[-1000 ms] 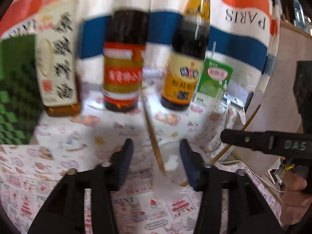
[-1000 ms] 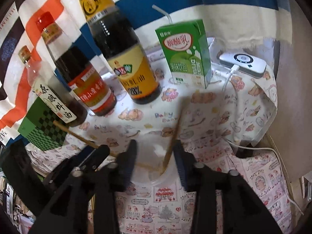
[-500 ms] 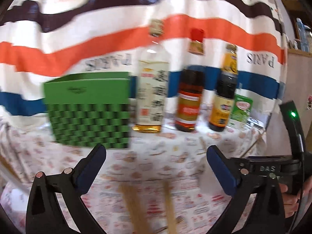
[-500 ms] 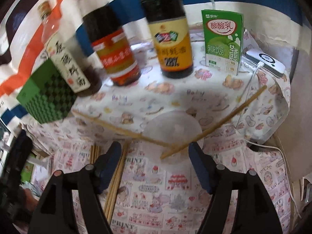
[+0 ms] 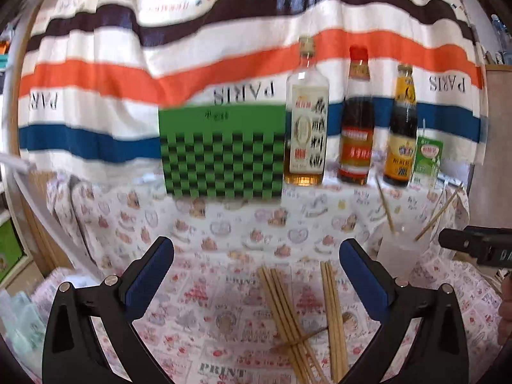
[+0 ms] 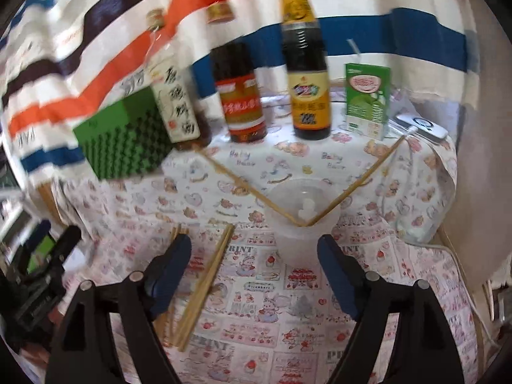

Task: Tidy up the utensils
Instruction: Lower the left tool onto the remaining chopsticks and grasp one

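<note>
A clear plastic cup (image 6: 288, 243) stands on the printed tablecloth with two wooden chopsticks (image 6: 361, 179) leaning out of it in a V. My right gripper (image 6: 254, 249) hangs just in front of the cup; its jaws are opening and nothing is between them. More loose chopsticks (image 6: 204, 284) lie flat by its left finger. In the left wrist view my left gripper (image 5: 256, 256) stands wide open and empty over two bundles of chopsticks (image 5: 288, 313) on the cloth. The cup (image 5: 396, 249) is off to its right, beside part of the right gripper's black body.
A green chequered box (image 5: 220, 153), three sauce bottles (image 5: 307, 128) and a green drink carton (image 5: 427, 160) line the back in front of a striped cloth. A white device (image 6: 422, 126) with a cable lies at the far right corner. The table edge falls away on the left and right.
Both grippers opened, let go of a chopstick each into the cup and drew back from it. The left one swung left, bringing the green box and the loose chopsticks into view.
</note>
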### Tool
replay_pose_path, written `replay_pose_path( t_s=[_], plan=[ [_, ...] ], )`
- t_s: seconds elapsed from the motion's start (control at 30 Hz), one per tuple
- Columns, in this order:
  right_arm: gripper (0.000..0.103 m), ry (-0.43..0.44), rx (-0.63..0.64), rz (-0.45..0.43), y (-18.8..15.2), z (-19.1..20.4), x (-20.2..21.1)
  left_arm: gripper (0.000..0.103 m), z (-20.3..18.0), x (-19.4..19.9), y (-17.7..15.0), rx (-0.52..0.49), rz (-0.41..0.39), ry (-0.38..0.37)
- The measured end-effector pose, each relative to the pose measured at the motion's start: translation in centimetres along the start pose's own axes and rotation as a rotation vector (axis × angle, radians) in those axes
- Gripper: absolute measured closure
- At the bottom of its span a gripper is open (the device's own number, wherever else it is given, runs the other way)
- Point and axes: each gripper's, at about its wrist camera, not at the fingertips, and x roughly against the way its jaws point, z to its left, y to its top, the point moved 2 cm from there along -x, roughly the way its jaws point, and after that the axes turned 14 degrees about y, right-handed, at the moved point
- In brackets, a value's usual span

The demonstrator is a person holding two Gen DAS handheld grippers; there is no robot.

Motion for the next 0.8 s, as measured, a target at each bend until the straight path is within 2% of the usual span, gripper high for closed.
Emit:
replay_pose_path(
  t_s=[0.07,0.1,0.2,0.33,0.43,0.5,0.6,0.8],
  plan=[
    [0.023,0.021,-0.006,0.002,-0.7,0.0,-0.8,0.000,0.0,-1.0,-0.7,-0.002,0.046,-0.017],
    [0.024,0.063,-0.022,-0.003,-1.2,-0.1,-1.2,0.000,0.0,-1.2,-0.9,0.000,0.055,-0.021],
    [0.023,0.115,-0.031,0.033,-2.4,-0.4,-2.0,0.000,0.4,-1.3,-1.3,0.013,0.054,0.005],
    [0.023,0.054,-0.015,0.089,-3.5,-0.4,-3.3,0.000,1.1,-1.7,-1.9,0.018,0.067,0.023],
    [0.023,0.032,-0.030,0.134,-4.2,-0.9,-4.2,0.000,1.6,-3.4,-2.6,0.037,0.132,0.049],
    [0.023,0.006,-0.045,0.144,-4.4,-1.4,-4.7,0.000,1.9,-4.2,-3.1,0.051,0.161,0.087],
    [0.023,-0.029,-0.063,0.156,-4.8,-2.3,-5.2,0.000,2.2,-4.8,-3.5,0.048,0.161,0.132],
    [0.020,-0.048,-0.065,0.219,-5.3,-2.8,-6.2,0.000,1.9,-6.7,-4.8,0.032,0.249,0.146]
  ],
)
